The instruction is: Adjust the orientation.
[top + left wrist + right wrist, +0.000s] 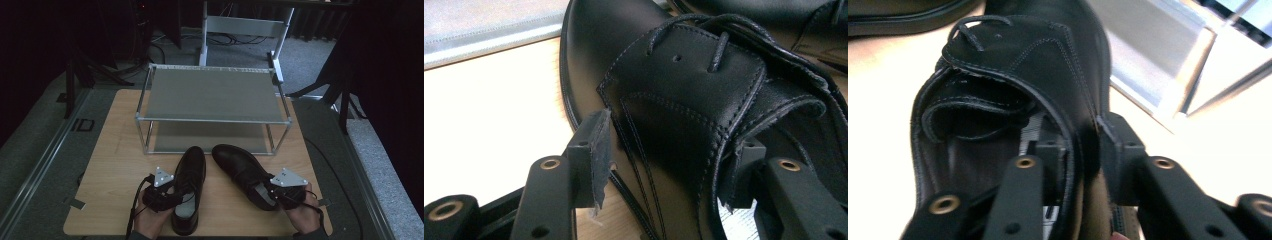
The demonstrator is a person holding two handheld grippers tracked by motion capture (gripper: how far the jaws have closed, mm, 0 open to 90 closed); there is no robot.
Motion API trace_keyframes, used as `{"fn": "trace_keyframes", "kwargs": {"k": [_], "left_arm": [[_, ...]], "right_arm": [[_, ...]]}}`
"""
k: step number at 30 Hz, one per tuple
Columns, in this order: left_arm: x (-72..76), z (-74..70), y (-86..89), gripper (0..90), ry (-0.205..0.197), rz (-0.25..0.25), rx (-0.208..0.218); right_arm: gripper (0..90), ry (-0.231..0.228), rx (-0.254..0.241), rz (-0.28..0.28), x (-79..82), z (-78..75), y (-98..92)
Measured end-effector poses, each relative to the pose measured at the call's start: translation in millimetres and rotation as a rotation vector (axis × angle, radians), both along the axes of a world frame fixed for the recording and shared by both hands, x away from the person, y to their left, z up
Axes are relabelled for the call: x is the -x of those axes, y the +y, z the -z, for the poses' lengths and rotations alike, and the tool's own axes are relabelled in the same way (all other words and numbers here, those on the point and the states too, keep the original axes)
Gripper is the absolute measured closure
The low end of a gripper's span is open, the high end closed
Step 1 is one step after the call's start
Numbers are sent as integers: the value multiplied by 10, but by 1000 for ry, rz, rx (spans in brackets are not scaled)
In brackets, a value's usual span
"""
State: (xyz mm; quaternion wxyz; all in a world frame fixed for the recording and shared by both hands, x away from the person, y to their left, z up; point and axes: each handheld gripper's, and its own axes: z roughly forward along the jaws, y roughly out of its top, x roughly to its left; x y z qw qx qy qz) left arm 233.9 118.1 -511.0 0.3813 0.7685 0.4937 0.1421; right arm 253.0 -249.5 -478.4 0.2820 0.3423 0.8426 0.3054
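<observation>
Both black shoes were on the tabletop (115,165) in front of the rack (210,95), whose two shelves were bare, so by my reckoning the job of getting the pair onto the rack had barely begun: the grips were being taken and the lifting and placing were all left to do.

The left shoe (189,187) lay toe toward the rack, and the left gripper (161,192) sat against its outer side near the opening. In the left gripper view the jaws straddled the shoe's side wall (684,115), one pad outside and one at the collar, yet the outer pad (600,150) seemed to stand just off the leather, so I judged that gripper not yet clamped.

The right shoe (245,172) lay angled, toe pointing up and left, heel toward the right gripper (280,192). In the right gripper view its jaws were pinched on the collar (1083,145), one inside the shoe and one outside, pressed tight on the leather.
</observation>
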Motion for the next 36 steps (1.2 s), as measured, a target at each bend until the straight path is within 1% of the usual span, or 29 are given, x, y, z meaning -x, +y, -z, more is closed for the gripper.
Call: {"fn": "trace_keyframes", "kwargs": {"k": [2,3,4,5,7,8,9,10,12,14,16,18,21,24,26,29,33,36], "left_arm": [[-1,2,2,474,1,0,4],[-2,2,2,474,1,0,4],[-2,2,4,474,1,1,6],[-4,3,4,475,4,2,8],[-6,5,6,478,5,7,12],[-6,6,8,478,5,8,14],[-8,8,11,479,6,11,18],[-9,7,11,480,7,11,19],[-10,5,11,482,8,14,15],[-12,3,9,487,11,18,15],[-13,-2,5,500,11,25,6],[-10,-7,-5,514,12,28,1],[0,-19,-25,536,3,36,-17],[4,-31,-51,555,1,47,-17],[0,-30,-86,563,7,67,-13],[-9,-26,-135,569,18,95,5],[-17,-29,-187,570,22,101,28],[-27,-51,-254,568,11,101,44]], "right_arm": [[799,4,-2,21,-27,-6,-13],[819,22,-11,26,-42,-2,-21],[823,46,-32,29,-52,3,-33],[829,49,-45,30,-49,3,-45],[831,98,-79,20,-44,11,-56],[830,98,-97,19,-26,14,-56],[831,108,-98,24,-13,10,-46],[831,126,-104,33,-6,11,-37],[831,135,-127,64,19,26,-36],[832,158,-155,102,19,37,-53],[830,170,-192,129,19,50,-78],[829,178,-203,145,14,54,-88],[827,186,-219,154,5,61,-103],[825,194,-233,163,-1,67,-115],[825,196,-242,169,-4,71,-122],[824,201,-257,184,-8,80,-139],[825,207,-274,218,-2,95,-171],[819,215,-276,230,8,98,-192]]}}
